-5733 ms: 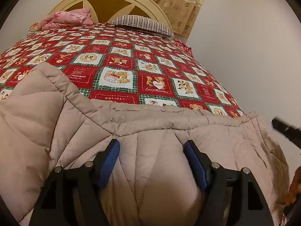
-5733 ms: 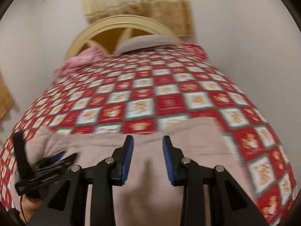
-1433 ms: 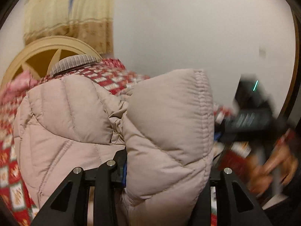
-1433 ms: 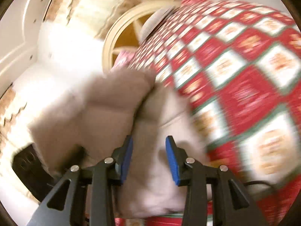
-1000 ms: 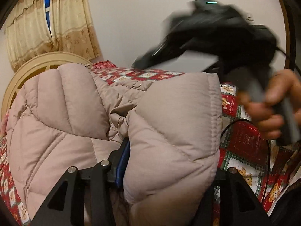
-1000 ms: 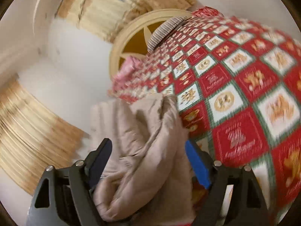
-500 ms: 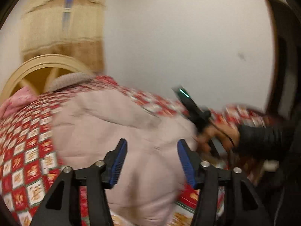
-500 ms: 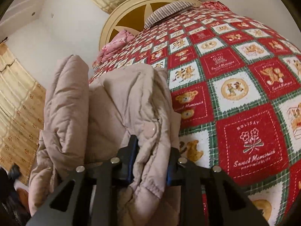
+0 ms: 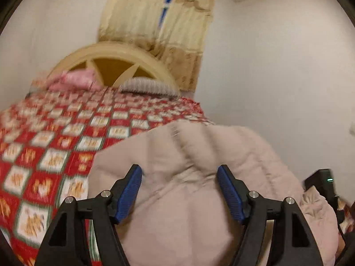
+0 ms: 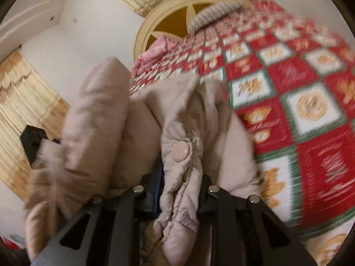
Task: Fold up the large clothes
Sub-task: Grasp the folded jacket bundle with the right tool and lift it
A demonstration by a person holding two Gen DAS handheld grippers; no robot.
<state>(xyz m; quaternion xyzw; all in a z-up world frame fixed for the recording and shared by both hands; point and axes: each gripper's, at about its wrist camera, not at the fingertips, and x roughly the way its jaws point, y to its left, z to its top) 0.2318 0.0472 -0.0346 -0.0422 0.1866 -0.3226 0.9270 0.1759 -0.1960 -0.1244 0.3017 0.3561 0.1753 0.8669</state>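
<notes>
The jacket [image 9: 199, 177] lies bunched at the near edge of the bed [image 9: 55, 137]. The left gripper [image 9: 179, 190] hovers above it, angled slightly down; its jaws have just been opening and stand apart, released, not pressing the fabric. The right gripper [image 10: 177, 190] tilts downward, jaws clenched on a jacket fold bearing a snap button [image 10: 180, 151].

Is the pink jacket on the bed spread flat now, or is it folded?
Folded, roughly. The jacket lies bunched in thick layers on the quilt, and the right gripper pinches one edge.
</notes>
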